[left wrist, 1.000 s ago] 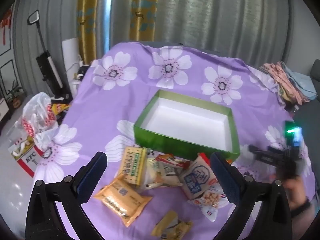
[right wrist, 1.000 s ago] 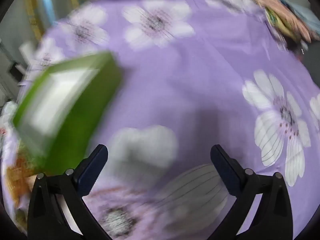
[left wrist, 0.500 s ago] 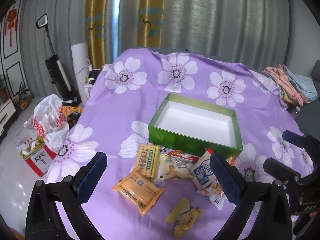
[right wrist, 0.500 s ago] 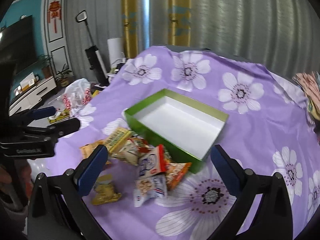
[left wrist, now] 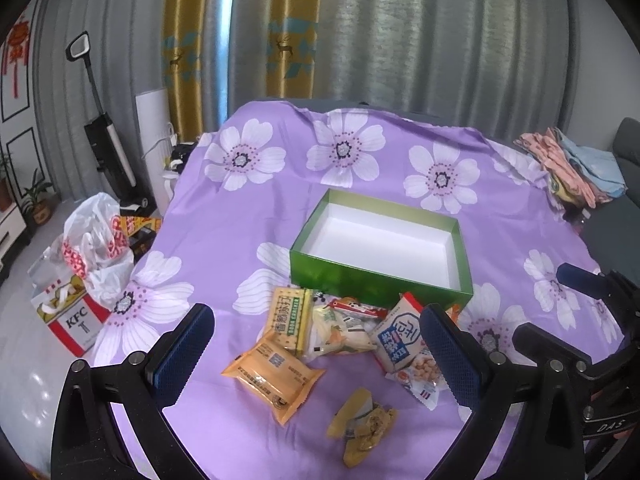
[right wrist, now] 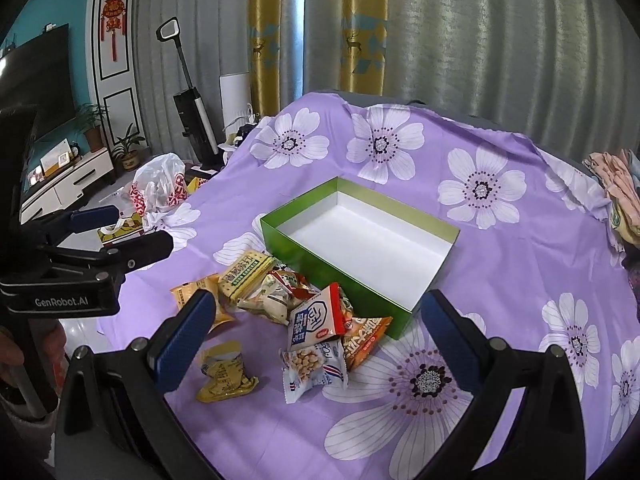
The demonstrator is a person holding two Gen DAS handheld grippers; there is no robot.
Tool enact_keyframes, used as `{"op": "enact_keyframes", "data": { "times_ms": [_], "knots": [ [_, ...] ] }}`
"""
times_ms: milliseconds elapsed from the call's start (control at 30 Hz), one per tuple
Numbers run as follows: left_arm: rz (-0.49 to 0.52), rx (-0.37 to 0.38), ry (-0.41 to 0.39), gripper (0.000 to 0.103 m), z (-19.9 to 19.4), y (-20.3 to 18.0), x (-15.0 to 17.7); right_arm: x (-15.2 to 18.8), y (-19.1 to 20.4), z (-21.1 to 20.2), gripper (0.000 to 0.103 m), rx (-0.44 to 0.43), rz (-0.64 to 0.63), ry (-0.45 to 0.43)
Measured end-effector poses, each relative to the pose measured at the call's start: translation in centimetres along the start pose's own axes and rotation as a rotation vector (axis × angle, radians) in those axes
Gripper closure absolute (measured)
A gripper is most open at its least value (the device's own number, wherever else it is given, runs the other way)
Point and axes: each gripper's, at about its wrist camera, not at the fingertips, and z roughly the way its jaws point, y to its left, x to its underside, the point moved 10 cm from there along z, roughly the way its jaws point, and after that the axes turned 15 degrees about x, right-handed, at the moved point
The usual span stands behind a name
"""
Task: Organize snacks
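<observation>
Tongs both gape, holding nothing: left gripper (left wrist: pixel 316 350) above the snacks (left wrist: pixel 340 336), right gripper (right wrist: pixel 316 336) above the pile's right side. Snacks lie heaped against the box's (right wrist: pixel 400 304) near long wall. The box sits mid-cloth (left wrist: pixel 240 232), its long axis running left to right, bare cloth all round the other sides.

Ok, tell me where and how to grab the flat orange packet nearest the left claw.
Take the orange packet by its near-left sealed end, coming down from above with the open left claw. It lies flat on the purple cloth, and that end is free, while its far end touches the yellow cracker pack.
</observation>
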Motion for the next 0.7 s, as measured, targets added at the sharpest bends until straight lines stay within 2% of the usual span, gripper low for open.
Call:
{"op": "enact_keyframes", "data": {
  "times_ms": [633,700],
  "knots": [
    [-0.008,0.034,0.007,0.001,0.36,-0.57,0.32,0.56,0.20,0.06,0.000,-0.001,0.001,0.013],
    [-0.028,0.058,0.018,0.001,0.66,-0.48,0.66,0.56,0.13,0.20,0.000,-0.003,0.001,0.017]
  ]
}}
